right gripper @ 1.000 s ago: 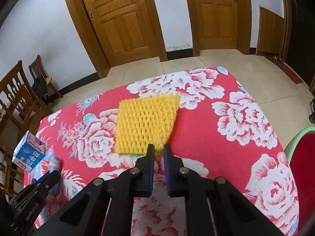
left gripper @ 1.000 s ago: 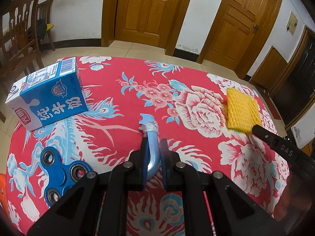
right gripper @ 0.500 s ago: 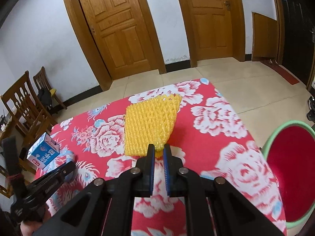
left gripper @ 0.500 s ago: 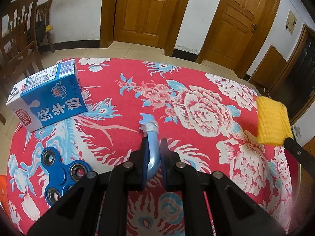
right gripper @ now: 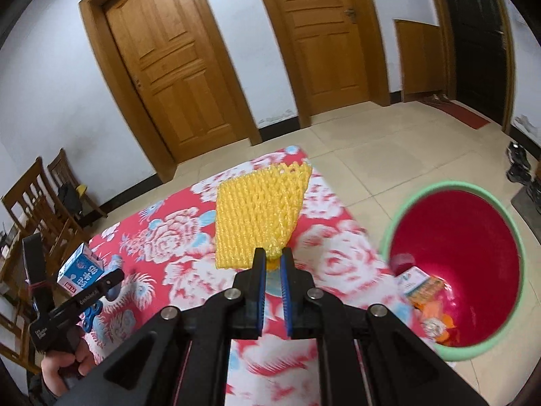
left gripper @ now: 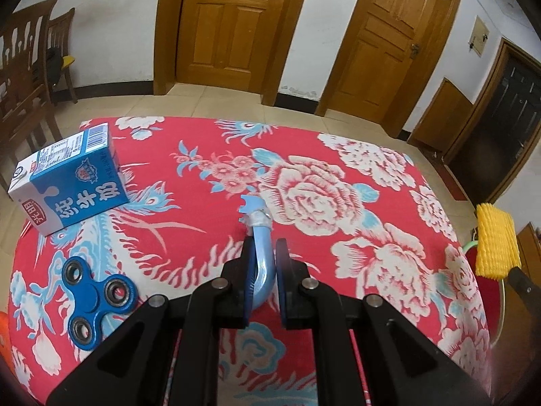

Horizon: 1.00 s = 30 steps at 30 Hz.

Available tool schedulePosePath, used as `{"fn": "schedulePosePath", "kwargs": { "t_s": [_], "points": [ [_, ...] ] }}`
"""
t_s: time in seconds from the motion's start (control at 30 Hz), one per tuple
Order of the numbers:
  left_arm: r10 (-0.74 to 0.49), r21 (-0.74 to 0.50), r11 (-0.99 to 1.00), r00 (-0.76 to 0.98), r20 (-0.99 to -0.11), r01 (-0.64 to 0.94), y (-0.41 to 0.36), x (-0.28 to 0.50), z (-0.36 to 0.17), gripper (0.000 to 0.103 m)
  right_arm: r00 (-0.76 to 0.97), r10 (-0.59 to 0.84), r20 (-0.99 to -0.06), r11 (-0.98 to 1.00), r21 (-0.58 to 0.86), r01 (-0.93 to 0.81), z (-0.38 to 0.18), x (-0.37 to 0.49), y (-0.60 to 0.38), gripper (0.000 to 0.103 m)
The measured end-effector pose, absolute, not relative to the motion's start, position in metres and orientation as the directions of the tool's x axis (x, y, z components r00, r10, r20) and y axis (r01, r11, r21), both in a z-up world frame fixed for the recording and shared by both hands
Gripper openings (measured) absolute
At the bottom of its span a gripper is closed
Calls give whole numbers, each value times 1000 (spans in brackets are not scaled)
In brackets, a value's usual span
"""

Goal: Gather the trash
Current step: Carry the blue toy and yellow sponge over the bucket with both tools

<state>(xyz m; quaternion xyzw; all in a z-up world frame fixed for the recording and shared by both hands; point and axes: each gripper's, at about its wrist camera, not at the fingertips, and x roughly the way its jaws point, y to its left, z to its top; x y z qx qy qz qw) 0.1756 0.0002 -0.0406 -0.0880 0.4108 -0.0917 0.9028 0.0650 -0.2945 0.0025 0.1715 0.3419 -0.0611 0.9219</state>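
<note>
My right gripper (right gripper: 271,253) is shut on the corner of a yellow foam net (right gripper: 258,218), which hangs in the air over the table's right edge; the net (left gripper: 495,240) also shows at the far right of the left wrist view. To its right on the floor stands a red bin (right gripper: 454,264) with a green rim and some trash inside. My left gripper (left gripper: 263,243) is shut on a light blue bent strip (left gripper: 260,237) with a taped end, low over the floral tablecloth (left gripper: 203,176). A blue milk carton (left gripper: 67,182) lies at the table's left.
A blue fidget spinner (left gripper: 96,299) lies at the near left of the table. Wooden chairs (left gripper: 27,77) stand off the left side. Two wooden doors (right gripper: 175,74) and tiled floor lie beyond the table. A person's hand (right gripper: 64,368) holds the left gripper's handle.
My right gripper has lifted the yellow net off the cloth and carried it right, towards the table edge; the red bin has come into its view. The left gripper has stayed put with the blue strip.
</note>
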Motion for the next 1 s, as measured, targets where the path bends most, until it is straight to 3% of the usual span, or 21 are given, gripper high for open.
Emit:
{"fn": "schedulePosePath", "kwargs": {
  "t_s": [1.0],
  "points": [
    [-461,-247,871,533,-710,424,-145,115,5,10,705,-166,-690,757,369,540,-41,-24,-445,12]
  ]
}}
